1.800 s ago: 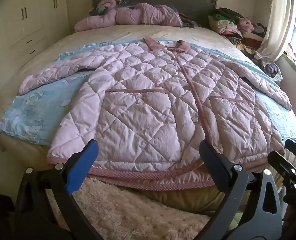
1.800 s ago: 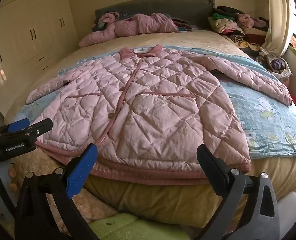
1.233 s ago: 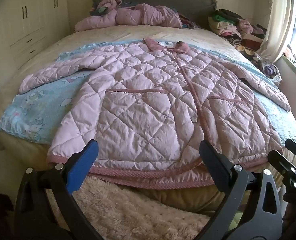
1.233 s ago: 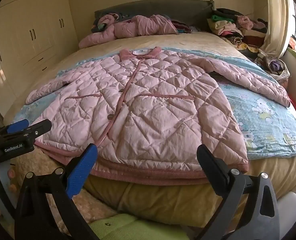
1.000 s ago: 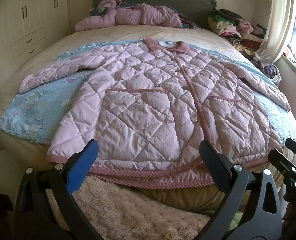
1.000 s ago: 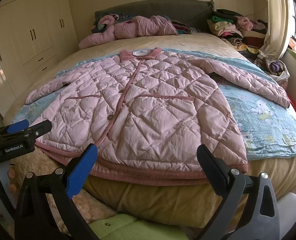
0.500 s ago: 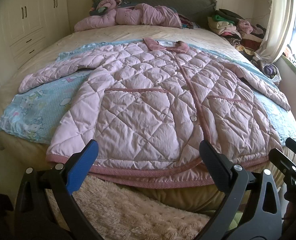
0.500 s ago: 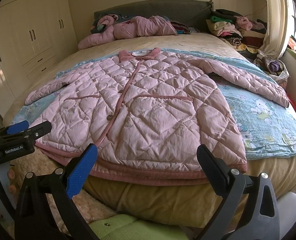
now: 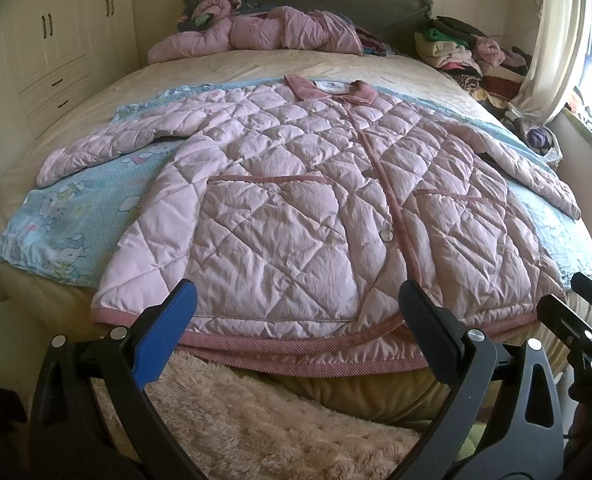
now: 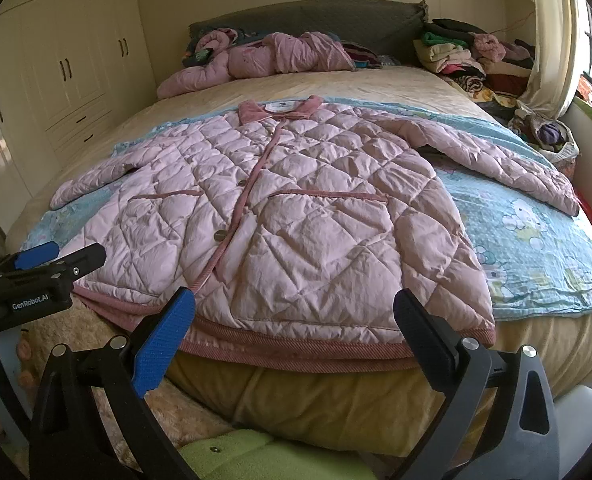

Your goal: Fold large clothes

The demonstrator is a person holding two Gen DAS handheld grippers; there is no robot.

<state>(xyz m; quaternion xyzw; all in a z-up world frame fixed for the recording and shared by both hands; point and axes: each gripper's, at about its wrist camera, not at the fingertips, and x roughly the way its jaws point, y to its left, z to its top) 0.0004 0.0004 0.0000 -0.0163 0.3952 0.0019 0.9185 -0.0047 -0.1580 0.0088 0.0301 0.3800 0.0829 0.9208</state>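
A pink quilted jacket (image 9: 296,208) (image 10: 288,224) lies flat and buttoned on the bed, collar toward the headboard, both sleeves spread out sideways, hem hanging at the near edge. My left gripper (image 9: 296,308) hovers open just short of the hem, nothing between its fingers. My right gripper (image 10: 294,308) is also open and empty, in front of the hem's right half. In the right wrist view the left gripper (image 10: 40,264) shows at the left edge; in the left wrist view the right gripper (image 9: 576,312) shows at the right edge.
A light blue cartoon-print sheet (image 10: 536,248) lies under the jacket on the beige bed (image 9: 232,68). Another pink jacket (image 9: 272,32) is bunched by the grey headboard. Stacked clothes (image 10: 464,56) sit at the far right by a curtain. A fluffy rug (image 9: 264,420) and white wardrobes (image 10: 56,72) flank the bed.
Both views have shifted very slightly; the jacket has not moved and both grippers stay open at the hem.
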